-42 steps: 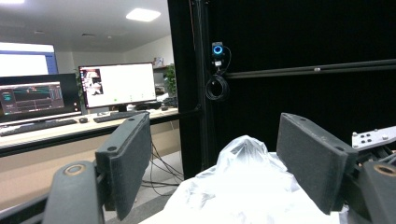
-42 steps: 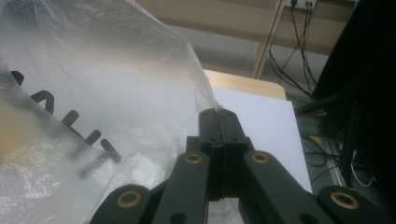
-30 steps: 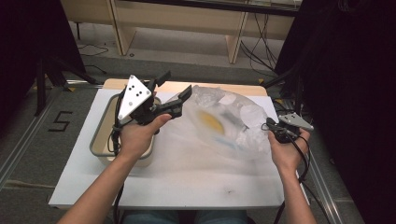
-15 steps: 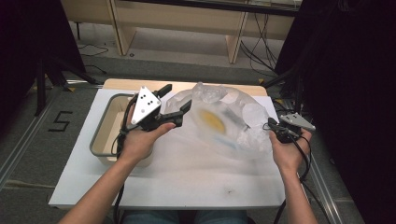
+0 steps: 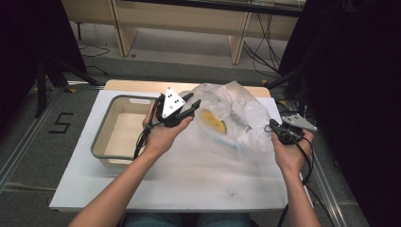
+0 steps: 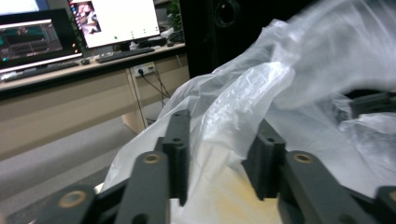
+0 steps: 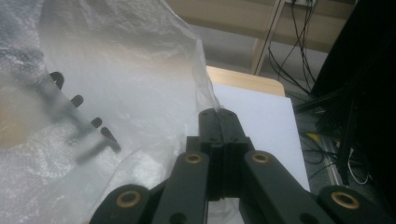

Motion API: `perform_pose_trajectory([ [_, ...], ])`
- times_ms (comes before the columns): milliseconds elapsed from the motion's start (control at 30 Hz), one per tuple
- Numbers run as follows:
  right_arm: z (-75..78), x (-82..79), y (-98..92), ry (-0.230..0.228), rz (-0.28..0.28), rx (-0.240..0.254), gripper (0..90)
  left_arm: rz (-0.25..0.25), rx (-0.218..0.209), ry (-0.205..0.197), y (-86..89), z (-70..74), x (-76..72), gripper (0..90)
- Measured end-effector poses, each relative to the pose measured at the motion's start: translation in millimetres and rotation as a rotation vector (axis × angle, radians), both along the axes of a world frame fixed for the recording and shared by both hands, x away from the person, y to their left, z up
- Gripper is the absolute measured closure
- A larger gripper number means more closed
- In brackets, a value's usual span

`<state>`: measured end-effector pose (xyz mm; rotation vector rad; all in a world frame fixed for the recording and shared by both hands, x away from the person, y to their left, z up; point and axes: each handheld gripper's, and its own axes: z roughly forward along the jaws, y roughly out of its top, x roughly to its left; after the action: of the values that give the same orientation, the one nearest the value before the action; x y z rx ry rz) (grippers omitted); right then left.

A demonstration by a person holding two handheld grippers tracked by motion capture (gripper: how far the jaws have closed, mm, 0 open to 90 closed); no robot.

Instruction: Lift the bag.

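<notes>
- Clear plastic bag (image 5: pixel 231 118) lies crumpled on the white surface (image 5: pixel 189 175), just right of the grey bin (image 5: pixel 106 137); a yellow item (image 5: pixel 213 122) is inside it.
- Progress, judged: bag secured at its right edge; left grip forming; item not yet out.
- Right hand-held gripper (image 5: pixel 273 126): jaws together on the bag's edge, hand low at the surface's right side.
- Left hand-held gripper (image 6: pixel 219 154): jaws have just been closing, a fold of bag film between them; pads look not yet pressed. It points forward over the bag's left side.
</notes>
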<state>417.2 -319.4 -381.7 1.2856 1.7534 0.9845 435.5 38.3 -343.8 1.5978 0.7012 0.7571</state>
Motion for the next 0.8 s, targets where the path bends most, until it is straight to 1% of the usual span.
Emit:
perform_pose_trajectory([
  [67, -0.7, 0.7, -0.6, 0.003, 0.010, -0.001, 90.0, 0.025, 0.003, 0.009, -3.0, -2.6, 6.1, 68.7],
  [133, -1.4, 1.0, -0.8, -0.003, 0.020, -0.006, 89.0, 0.053, 0.016, 0.014, -6.1, -5.5, 11.7, 68.8],
  [233, -3.3, 1.3, -1.2, -0.018, 0.035, -0.010, 82.5, 0.094, 0.044, 0.017, -10.9, -11.9, 21.2, 69.3],
  [300, -3.1, 0.1, -1.9, -0.028, 0.041, 0.000, 77.5, 0.119, 0.059, 0.036, -12.4, -16.7, 28.1, 69.3],
  [333, -2.6, -0.8, -2.4, -0.036, 0.050, 0.010, 74.9, 0.133, 0.059, 0.043, -13.1, -19.3, 31.9, 69.3],
  [367, -1.9, -1.5, -2.7, -0.049, 0.055, 0.019, 72.0, 0.148, 0.070, 0.053, -12.9, -21.6, 35.7, 69.3],
  [400, -0.7, -2.7, -3.1, -0.059, 0.058, 0.025, 69.1, 0.162, 0.066, 0.066, -13.1, -24.1, 39.4, 69.2],
  [467, 2.5, -5.5, -4.6, -0.085, 0.064, 0.047, 62.4, 0.190, 0.078, 0.094, -13.1, -28.3, 46.2, 69.0],
  [533, 6.5, -8.5, -7.0, -0.113, 0.051, 0.058, 56.9, 0.207, 0.081, 0.120, -14.1, -32.0, 52.5, 68.7],
  [567, 8.8, -10.2, -8.5, -0.131, 0.043, 0.064, 53.9, 0.219, 0.099, 0.125, -13.5, -33.4, 55.7, 68.6],
  [633, 13.7, -14.1, -12.1, -0.180, 0.024, 0.082, 50.3, 0.241, 0.101, 0.146, -12.7, -35.9, 61.5, 67.8],
  [667, 16.3, -16.5, -14.3, -0.197, 0.015, 0.090, 48.6, 0.247, 0.109, 0.157, -12.4, -36.8, 64.3, 66.2],
  [700, 19.1, -18.9, -16.8, -0.212, 0.006, 0.101, 47.8, 0.244, 0.125, 0.170, -11.7, -37.3, 67.1, 63.1],
  [733, 21.6, -21.2, -19.2, -0.220, 0.004, 0.105, 47.4, 0.243, 0.128, 0.182, -11.2, -37.6, 68.9, 59.5],
  [800, 24.4, -24.8, -22.8, -0.221, 0.020, 0.104, 47.0, 0.238, 0.126, 0.176, -9.4, -36.6, 69.8, 53.2],
])
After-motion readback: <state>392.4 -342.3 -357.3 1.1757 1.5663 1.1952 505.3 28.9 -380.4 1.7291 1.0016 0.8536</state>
